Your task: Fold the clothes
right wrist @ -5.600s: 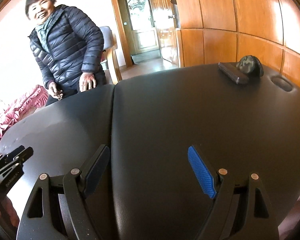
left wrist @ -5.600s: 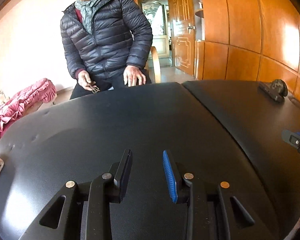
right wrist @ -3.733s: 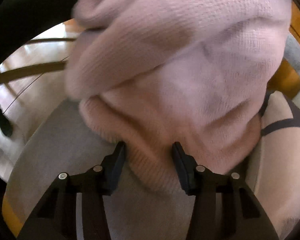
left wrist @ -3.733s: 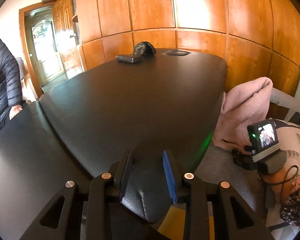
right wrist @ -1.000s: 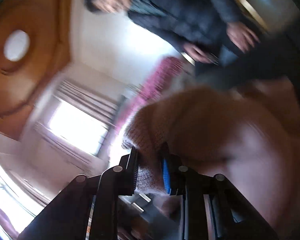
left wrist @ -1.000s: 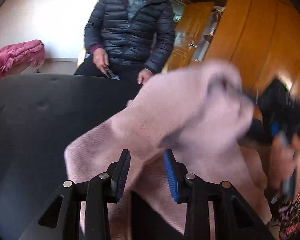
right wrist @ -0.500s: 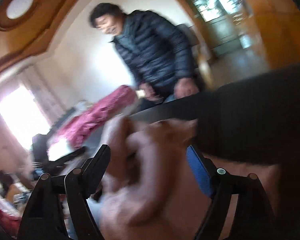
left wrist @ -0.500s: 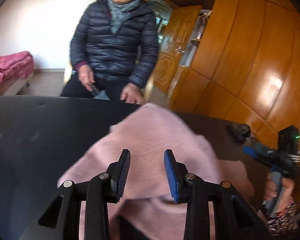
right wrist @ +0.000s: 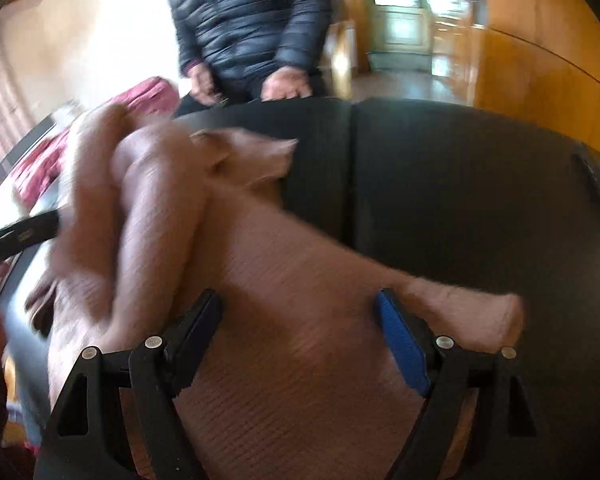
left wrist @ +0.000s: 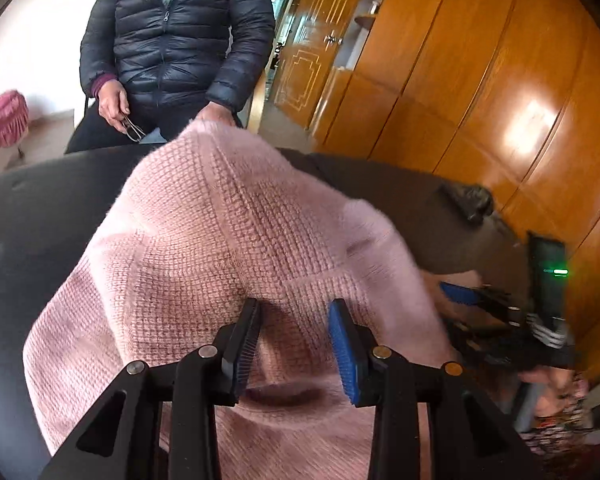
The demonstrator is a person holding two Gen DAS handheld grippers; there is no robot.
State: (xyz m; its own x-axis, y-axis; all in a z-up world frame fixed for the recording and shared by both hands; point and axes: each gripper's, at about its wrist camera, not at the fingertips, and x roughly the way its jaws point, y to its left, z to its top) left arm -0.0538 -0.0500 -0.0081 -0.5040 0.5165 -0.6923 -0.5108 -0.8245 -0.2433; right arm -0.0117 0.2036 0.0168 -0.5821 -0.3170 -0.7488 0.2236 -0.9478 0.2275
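Note:
A pink knit sweater [left wrist: 220,240] lies in a rumpled heap on the black padded table [left wrist: 40,208]. My left gripper [left wrist: 294,344] is open, its fingers just over the near part of the knit, and a fold rises between them. In the right wrist view the sweater [right wrist: 284,320] spreads under and between the wide-open fingers of my right gripper [right wrist: 300,320], and one end trails to the right. The right gripper [left wrist: 472,300] also shows at the sweater's right edge. The picture is blurred on the left, where the cloth bunches up.
A person in a dark puffer jacket [left wrist: 172,32] stands at the far side of the table [right wrist: 460,200], hands at its edge. A small dark object [left wrist: 468,200] lies far right. Wooden wardrobe panels [left wrist: 480,80] run along the right. A pink blanket [right wrist: 140,96] lies beyond the left end.
A second ago my right gripper was shut on the sweater in the air; it has opened and the sweater has dropped onto the table. My left gripper has come closer over the knit.

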